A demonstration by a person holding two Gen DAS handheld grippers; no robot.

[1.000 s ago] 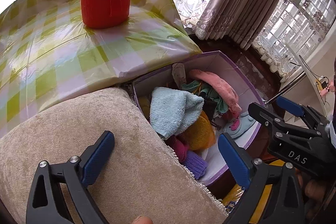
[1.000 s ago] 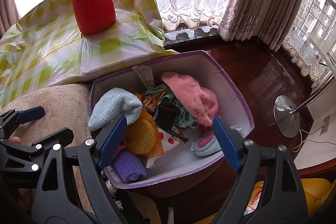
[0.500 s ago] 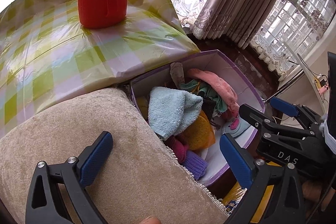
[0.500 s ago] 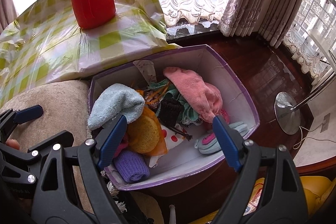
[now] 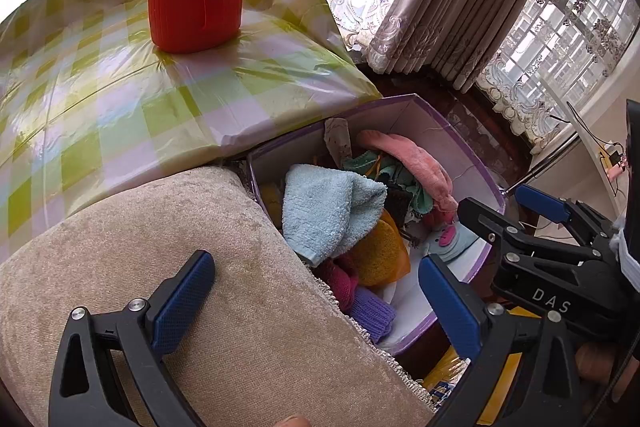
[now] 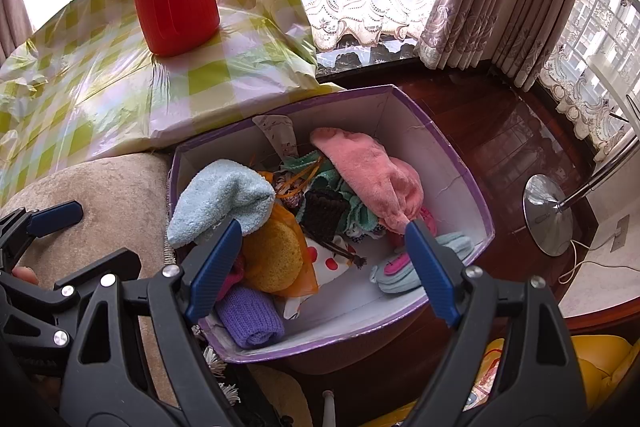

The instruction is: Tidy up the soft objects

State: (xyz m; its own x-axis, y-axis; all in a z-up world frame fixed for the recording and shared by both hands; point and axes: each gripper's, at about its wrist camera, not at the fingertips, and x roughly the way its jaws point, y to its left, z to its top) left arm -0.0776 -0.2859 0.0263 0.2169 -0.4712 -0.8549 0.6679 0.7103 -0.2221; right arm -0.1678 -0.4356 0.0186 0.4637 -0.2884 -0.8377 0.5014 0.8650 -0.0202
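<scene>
**Right wrist view: soft pile in the box, nothing gripped**

Right gripper (image 6: pixel 324 259) has its jaws wide apart and empty, lower centre of frame, over the purple-rimmed box (image 6: pixel 476 203). Left gripper (image 5: pixel 316 303) is likewise spread and empty, bottom of its frame, over the beige cushion (image 5: pixel 224 291).

Contents, centre of frame: light blue towel (image 6: pixel 224 199) on top at left, pink cloth (image 6: pixel 372 175) at right, yellow sponge (image 6: pixel 272 259), purple knit roll (image 6: pixel 250 315).

All likely light, limp and compressible (will sag, may drag neighbours). I'd pinch the towel at its bunched upper fold, not a loose corner.
</scene>
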